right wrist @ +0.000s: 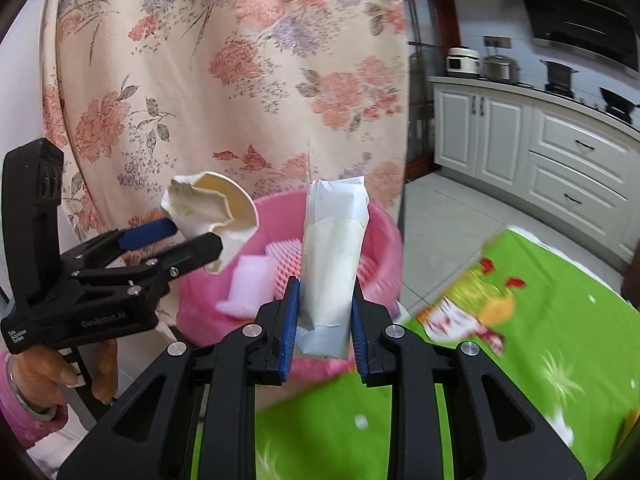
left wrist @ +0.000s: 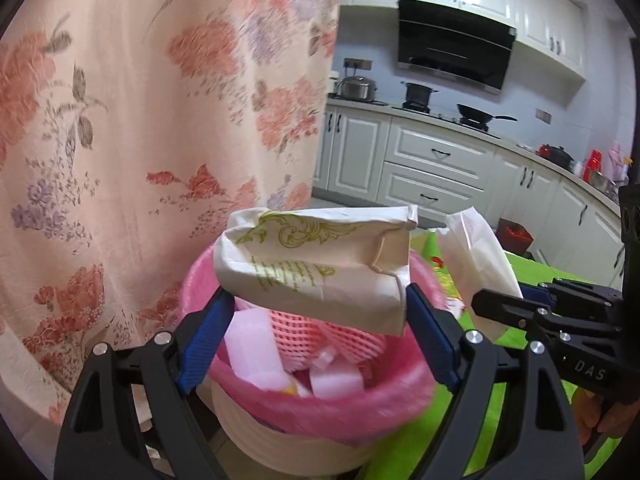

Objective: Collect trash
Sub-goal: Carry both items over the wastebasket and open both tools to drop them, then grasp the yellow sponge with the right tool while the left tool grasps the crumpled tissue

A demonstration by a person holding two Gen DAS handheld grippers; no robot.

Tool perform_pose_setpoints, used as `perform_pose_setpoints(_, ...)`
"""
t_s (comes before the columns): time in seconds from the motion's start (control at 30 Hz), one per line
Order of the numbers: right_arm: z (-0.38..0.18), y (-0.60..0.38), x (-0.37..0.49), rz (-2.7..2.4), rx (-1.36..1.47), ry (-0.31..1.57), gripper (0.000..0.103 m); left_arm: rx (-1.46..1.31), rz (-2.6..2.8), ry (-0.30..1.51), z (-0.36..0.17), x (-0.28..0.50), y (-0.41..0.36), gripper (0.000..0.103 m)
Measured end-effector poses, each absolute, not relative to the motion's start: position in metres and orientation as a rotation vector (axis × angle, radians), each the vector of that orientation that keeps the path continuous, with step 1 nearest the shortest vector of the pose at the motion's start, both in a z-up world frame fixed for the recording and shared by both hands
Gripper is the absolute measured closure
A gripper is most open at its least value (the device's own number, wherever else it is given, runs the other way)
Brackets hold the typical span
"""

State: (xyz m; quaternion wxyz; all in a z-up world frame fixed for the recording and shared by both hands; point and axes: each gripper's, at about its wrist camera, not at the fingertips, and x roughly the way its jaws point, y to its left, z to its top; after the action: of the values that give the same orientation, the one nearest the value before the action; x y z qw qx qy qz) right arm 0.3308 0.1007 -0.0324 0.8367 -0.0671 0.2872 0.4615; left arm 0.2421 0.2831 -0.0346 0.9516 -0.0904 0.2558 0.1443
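Observation:
My left gripper [left wrist: 316, 312] is shut on a crushed paper cup [left wrist: 316, 268] with green print, held just above the pink-lined trash bin [left wrist: 320, 404]. The cup also shows in the right wrist view [right wrist: 212, 216], in the left gripper [right wrist: 188, 240]. My right gripper [right wrist: 324, 320] is shut on a white paper packet [right wrist: 332, 256], held upright over the near rim of the bin [right wrist: 280, 216]. The packet shows at the right of the left wrist view [left wrist: 476, 264], in the right gripper [left wrist: 504, 308]. Pink foam netting [left wrist: 320, 336] and white foam pieces [left wrist: 256, 344] lie in the bin.
A floral curtain [left wrist: 140, 120] hangs right behind the bin. A table with a green printed cloth [right wrist: 520, 352] lies to the right. Kitchen cabinets [left wrist: 432, 160], a stove with pots and a range hood stand at the back.

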Motion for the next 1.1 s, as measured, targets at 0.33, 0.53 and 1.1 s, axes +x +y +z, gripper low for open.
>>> perform_pose_setpoints(0.33,-0.052,0.136,0.348,1.049,-0.147,0.628,0.043,-0.198,0.369,0.562,-0.052,0.258,0.312,0.015)
perform_pose_setpoints(0.53,-0.057,0.102,0.343,1.015,-0.087,0.637,0.043,-0.234,0.421,0.534,-0.052,0.241,0.308,0.006)
perform_pose_setpoints(1.1,-0.088,-0.082,0.294,0.634,0.039,0.714,0.042,-0.093,0.137,0.581,-0.079,0.215,0.13,0.005)
